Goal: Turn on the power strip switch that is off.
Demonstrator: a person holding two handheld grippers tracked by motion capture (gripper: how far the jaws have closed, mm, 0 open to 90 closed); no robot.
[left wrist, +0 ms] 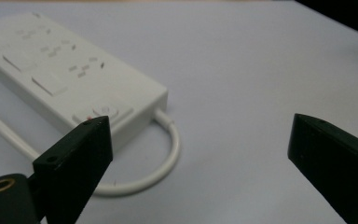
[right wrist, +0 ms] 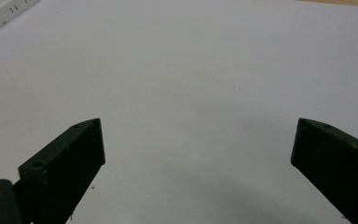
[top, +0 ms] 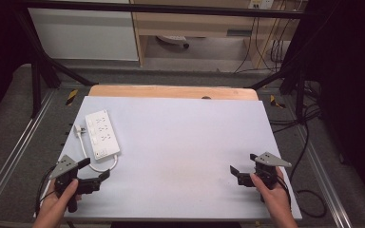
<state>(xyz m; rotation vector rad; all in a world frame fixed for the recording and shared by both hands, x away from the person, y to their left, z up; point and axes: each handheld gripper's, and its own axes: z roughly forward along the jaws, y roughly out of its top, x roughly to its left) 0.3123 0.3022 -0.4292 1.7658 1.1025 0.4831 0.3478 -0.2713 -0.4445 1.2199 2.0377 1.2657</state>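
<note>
Left gripper (top: pixel 95 172) wide open, empty, near power strip (top: pixel 102 133); strip's far end cut off in left gripper view. Right gripper (top: pixel 242 163) wide open, empty.

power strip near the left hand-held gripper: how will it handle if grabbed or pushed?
The power strip is a flat rigid-looking white block lying flat, so it will probably slide rather than tip or roll. Its smooth plastic may slip between jaws. The cord curls loosely off one end toward the plug, so it is likely floppy and will drag behind. The left hand-held gripper is open beside it.
</note>
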